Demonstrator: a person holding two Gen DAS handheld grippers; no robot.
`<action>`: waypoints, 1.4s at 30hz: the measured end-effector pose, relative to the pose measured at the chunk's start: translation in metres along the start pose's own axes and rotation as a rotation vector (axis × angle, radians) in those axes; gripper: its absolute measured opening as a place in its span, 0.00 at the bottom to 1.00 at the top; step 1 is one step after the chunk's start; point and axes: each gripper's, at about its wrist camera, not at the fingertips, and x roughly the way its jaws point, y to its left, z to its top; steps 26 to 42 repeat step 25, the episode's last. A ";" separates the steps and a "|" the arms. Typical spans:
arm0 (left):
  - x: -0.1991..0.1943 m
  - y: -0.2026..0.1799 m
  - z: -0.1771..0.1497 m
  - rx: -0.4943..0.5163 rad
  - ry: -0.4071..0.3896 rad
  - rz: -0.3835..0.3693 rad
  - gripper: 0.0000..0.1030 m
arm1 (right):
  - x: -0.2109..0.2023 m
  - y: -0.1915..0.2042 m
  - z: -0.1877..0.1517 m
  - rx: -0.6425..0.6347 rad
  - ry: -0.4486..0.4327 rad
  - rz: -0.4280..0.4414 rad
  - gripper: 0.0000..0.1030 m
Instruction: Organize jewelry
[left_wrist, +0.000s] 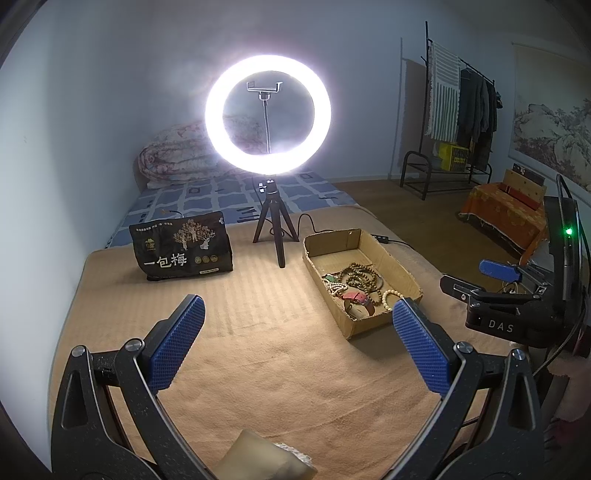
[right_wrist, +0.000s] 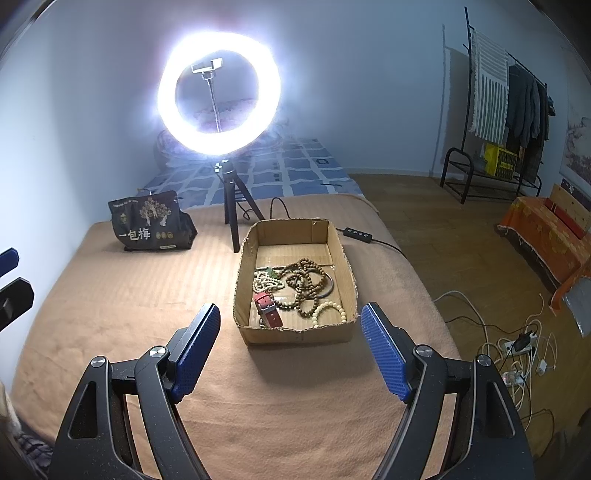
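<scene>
A shallow cardboard box (right_wrist: 255, 236) (left_wrist: 373, 325) sits on the tan blanket. It holds brown bead strands (right_wrist: 306, 280) (left_wrist: 360, 277), a white bead necklace (right_wrist: 266, 282), a cream bead bracelet (right_wrist: 330, 308) (left_wrist: 391, 295), a red watch strap (right_wrist: 267, 310) (left_wrist: 356, 298) and a dark bangle (right_wrist: 330, 286). My right gripper (right_wrist: 290, 349) is open and empty, just in front of the box. My left gripper (left_wrist: 299, 345) is open and empty, to the box's left. The right gripper also shows in the left wrist view (left_wrist: 480, 280).
A lit ring light on a tripod (right_wrist: 231, 221) (left_wrist: 275, 236) stands behind the box, its cable and switch (right_wrist: 354, 233) trailing right. A black snack bag (left_wrist: 183, 245) (right_wrist: 149, 225) stands at the back left. Cables and a power strip (right_wrist: 517, 347) lie on the floor right.
</scene>
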 end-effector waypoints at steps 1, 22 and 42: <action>0.000 0.000 0.000 0.000 -0.001 0.001 1.00 | 0.000 0.000 0.000 0.000 0.000 0.000 0.76; -0.005 -0.005 -0.005 0.000 -0.006 0.014 1.00 | 0.002 0.001 -0.001 -0.001 0.007 0.001 0.76; -0.006 -0.004 -0.005 -0.009 -0.010 0.028 1.00 | 0.002 0.000 -0.001 0.001 0.007 0.000 0.76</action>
